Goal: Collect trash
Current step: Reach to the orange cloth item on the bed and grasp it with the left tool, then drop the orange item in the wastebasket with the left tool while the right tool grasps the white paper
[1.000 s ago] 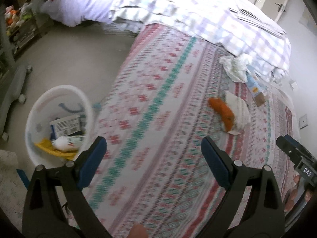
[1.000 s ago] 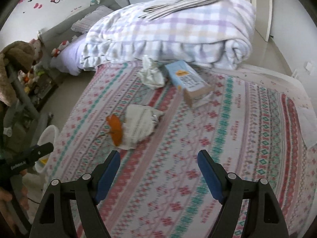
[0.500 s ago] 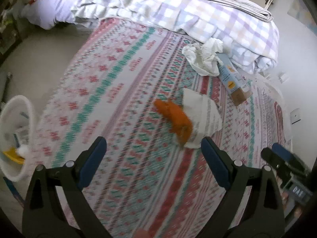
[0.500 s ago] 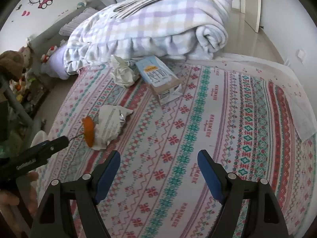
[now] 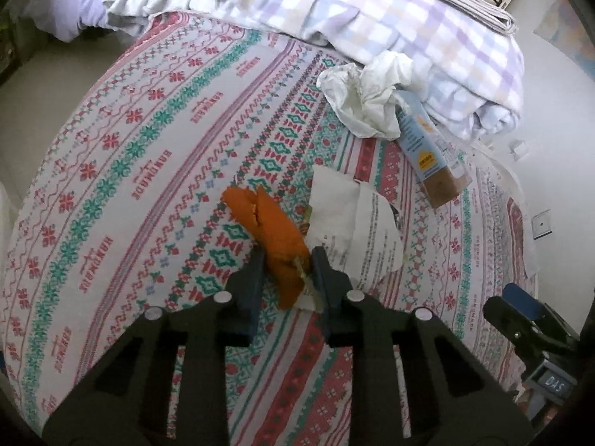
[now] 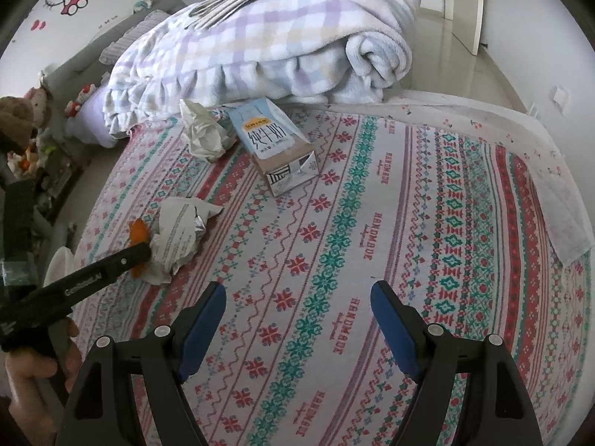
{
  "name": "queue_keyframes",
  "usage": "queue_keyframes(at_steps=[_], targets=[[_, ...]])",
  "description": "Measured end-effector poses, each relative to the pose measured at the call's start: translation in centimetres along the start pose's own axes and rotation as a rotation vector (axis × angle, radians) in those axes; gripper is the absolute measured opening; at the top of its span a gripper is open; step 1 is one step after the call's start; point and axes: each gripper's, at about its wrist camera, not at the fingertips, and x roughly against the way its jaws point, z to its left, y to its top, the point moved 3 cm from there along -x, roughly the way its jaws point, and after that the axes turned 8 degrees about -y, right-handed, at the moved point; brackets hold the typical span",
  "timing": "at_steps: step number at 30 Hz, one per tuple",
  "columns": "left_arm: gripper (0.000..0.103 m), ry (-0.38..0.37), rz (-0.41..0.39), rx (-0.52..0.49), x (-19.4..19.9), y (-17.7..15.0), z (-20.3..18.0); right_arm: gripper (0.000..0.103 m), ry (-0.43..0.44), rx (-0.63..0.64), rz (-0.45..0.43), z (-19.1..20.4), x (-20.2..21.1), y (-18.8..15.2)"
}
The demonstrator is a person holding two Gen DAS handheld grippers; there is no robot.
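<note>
Colours on the patterned bed cover

The bed cover [image 5: 156,156] is white with red, teal and pink folk-pattern bands and red lettering. On it, the peel [image 5: 275,230] is bright orange, touching a white paper [image 5: 357,223] with fine black print. Beyond the paper, the tissue [image 5: 368,100] is plain white and the carton [image 6: 271,141] pale blue and brown with an orange label. Behind the carton, the blanket [image 6: 267,33] is checked lilac, cream and white. The hand-held gripper pads [image 6: 202,325] are blue on black.

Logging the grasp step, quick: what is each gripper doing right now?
Left gripper: jaws just closed, shut on the orange peel.
Right gripper: open, holding nothing, above the bedspread.
</note>
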Motion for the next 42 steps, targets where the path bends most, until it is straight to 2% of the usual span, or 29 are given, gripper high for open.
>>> queue_keyframes(at_steps=[6, 11, 21, 30, 35, 38, 40, 42], targets=[[0.023, -0.037, -0.03, -0.015, 2.5, 0.4, -0.2, 0.082, 0.011, -0.001, -0.001, 1.5, -0.4, 0.7], [0.023, 0.002, -0.07, -0.01, 4.6, 0.9, 1.6, 0.082, 0.051, -0.007, 0.008, 4.3, -0.9, 1.3], [0.023, 0.094, -0.102, 0.074, 7.5, 1.6, 8.5, 0.082, 0.091, -0.012, 0.032, 10.8, -3.0, 2.2], [0.023, 0.126, -0.108, 0.094, 9.6, 1.5, 11.4, 0.082, 0.026, -0.008, 0.078, 14.4, -5.9, 2.5], [0.023, 0.139, -0.105, 0.096, 10.4, 1.1, 12.5, 0.083, -0.076, 0.1, 0.062, 16.5, -6.5, 2.1], [0.023, 0.144, -0.108, 0.093, 10.9, 0.9, 12.9, 0.083, -0.107, 0.156, 0.052, 17.1, -6.7, 1.7], [0.023, 0.147, -0.109, 0.091, 11.3, 0.7, 13.2, 0.081, -0.111, 0.166, 0.047, 17.1, -6.7, 1.6], [0.023, 0.15, -0.11, 0.088, 11.5, 0.6, 13.3, 0.069, -0.109, 0.168, 0.042, 16.9, -6.4, 1.5]])
